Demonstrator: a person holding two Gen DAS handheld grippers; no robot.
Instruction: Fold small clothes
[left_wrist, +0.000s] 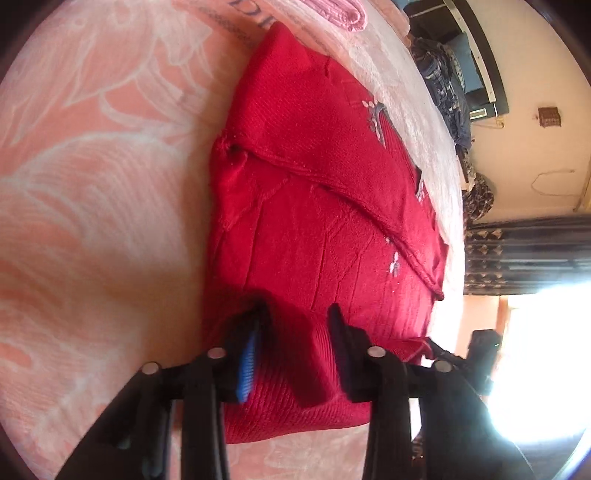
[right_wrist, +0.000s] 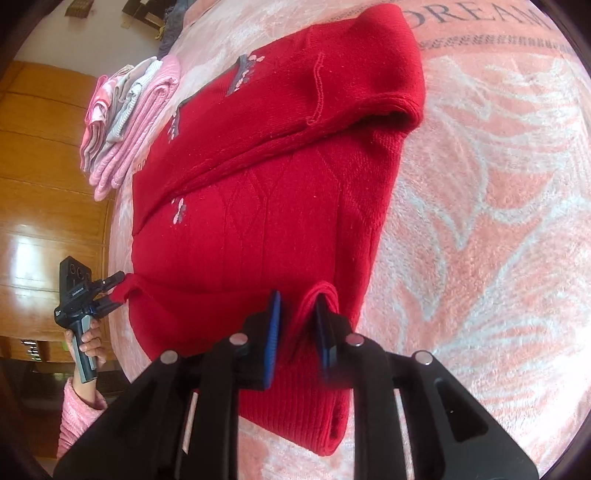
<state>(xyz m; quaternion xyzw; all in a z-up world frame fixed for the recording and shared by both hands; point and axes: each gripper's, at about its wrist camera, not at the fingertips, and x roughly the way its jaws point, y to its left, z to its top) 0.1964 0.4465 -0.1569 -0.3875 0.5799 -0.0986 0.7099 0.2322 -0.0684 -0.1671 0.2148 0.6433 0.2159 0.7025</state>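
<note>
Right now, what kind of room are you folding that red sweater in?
Probably a bedroom at home. The red knitted sweater lies on a soft pink flowered blanket, a stack of folded pink and grey clothes waits beside it, and shiny wooden cupboard doors stand behind.

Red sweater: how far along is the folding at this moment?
Done: a stack of folded pink and grey clothes lies beside the sweater, whose side flap is already folded over its front. In hand: the left claw pinches one hem corner, while the right claw has a hem fold between its fingers. Left: the bottom half still looks unfolded, lying long on the blanket.
</note>
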